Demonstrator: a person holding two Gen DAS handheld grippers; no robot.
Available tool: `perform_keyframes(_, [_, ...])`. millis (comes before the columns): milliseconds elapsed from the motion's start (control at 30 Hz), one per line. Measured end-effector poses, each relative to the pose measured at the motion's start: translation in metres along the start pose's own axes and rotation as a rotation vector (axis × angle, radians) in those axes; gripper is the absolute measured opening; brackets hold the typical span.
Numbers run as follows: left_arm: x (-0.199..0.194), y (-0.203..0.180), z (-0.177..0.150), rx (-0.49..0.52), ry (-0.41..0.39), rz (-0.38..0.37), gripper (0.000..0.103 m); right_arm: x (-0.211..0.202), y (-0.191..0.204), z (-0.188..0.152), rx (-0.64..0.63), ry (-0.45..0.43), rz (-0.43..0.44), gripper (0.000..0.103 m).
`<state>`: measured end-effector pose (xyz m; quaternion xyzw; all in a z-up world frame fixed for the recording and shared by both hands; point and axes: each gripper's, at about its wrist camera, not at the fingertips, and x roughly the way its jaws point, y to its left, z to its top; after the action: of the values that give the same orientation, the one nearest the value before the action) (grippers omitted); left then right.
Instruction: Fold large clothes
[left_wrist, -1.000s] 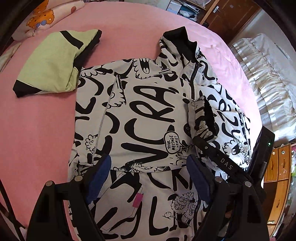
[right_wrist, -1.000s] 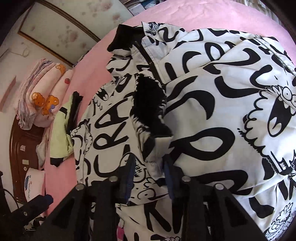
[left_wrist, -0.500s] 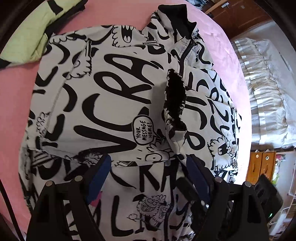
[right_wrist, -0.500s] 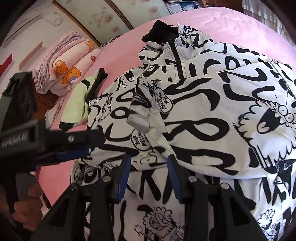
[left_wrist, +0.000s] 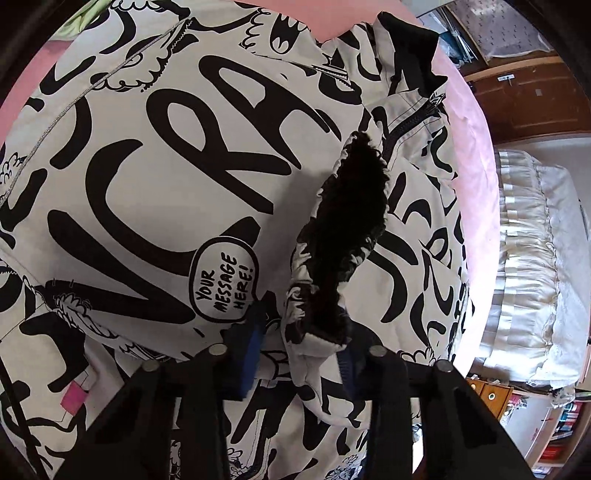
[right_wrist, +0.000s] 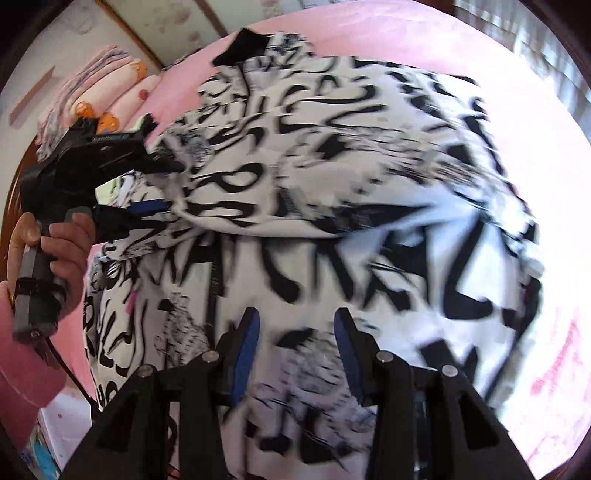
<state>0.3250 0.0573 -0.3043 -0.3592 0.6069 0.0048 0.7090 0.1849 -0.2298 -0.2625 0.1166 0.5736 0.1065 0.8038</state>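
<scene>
Where left tongs (left_wrist: 299, 354) pinch its cuff (left_wrist: 347, 236), black-and-white jacket (left_wrist: 155, 192); right tongs (right_wrist: 295, 354) wide.

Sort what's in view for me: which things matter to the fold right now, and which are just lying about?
Part of the job:
- black-and-white printed jacket
- sleeve cuff, between the fingers of the left gripper
- right gripper, open above the jacket

Lying about:
- green garment, at the frame edge
- folded pink blankets
- pink bedsheet underneath
- wooden drawers

L hand-held gripper (left_wrist: 299, 354) pads clamped on cloth, person's hand (right_wrist: 55, 247) gripping its handle; R hand-held gripper (right_wrist: 295, 354) jaws apart, holding nothing.
</scene>
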Motion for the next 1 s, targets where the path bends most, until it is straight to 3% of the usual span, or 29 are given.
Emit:
perform_keyframes(33, [0.001, -0.006, -0.002, 0.011, -0.004, 0.015, 0.016, -0.004, -0.010, -0.002, 0.021, -0.003, -0.016, 0.042])
perform_keyframes(200, [-0.015, -0.038, -0.010, 0.095, -0.091, 0.069, 0.015, -0.018, -0.056, -0.004, 0.121, -0.034, -0.139, 0.042])
perform_keyframes(433, [-0.052, -0.090, -0.011, 0.201, -0.194, 0.017, 0.015, -0.020, -0.098, 0.011, 0.186, -0.067, -0.283, 0.043])
perform_keyframes(600, [-0.084, -0.120, -0.010, 0.272, -0.281, -0.045, 0.015, -0.022, -0.091, 0.027, 0.038, -0.102, -0.370, 0.043])
perform_keyframes(700, [-0.098, -0.131, -0.005, 0.282, -0.308, -0.068, 0.015, -0.019, -0.086, 0.033, -0.059, -0.129, -0.444, 0.051])
perform_keyframes(900, [-0.101, -0.120, 0.006, 0.255, -0.305, -0.034, 0.015, -0.005, -0.089, 0.049, -0.148, -0.101, -0.415, 0.050])
perform_keyframes(967, [-0.097, -0.101, 0.006, 0.211, -0.293, -0.037, 0.015, -0.003, -0.086, 0.050, -0.193, -0.112, -0.420, 0.046])
perform_keyframes(1000, [-0.094, -0.092, 0.006, 0.189, -0.290, -0.037, 0.015, -0.001, -0.084, 0.051, -0.209, -0.113, -0.406, 0.036])
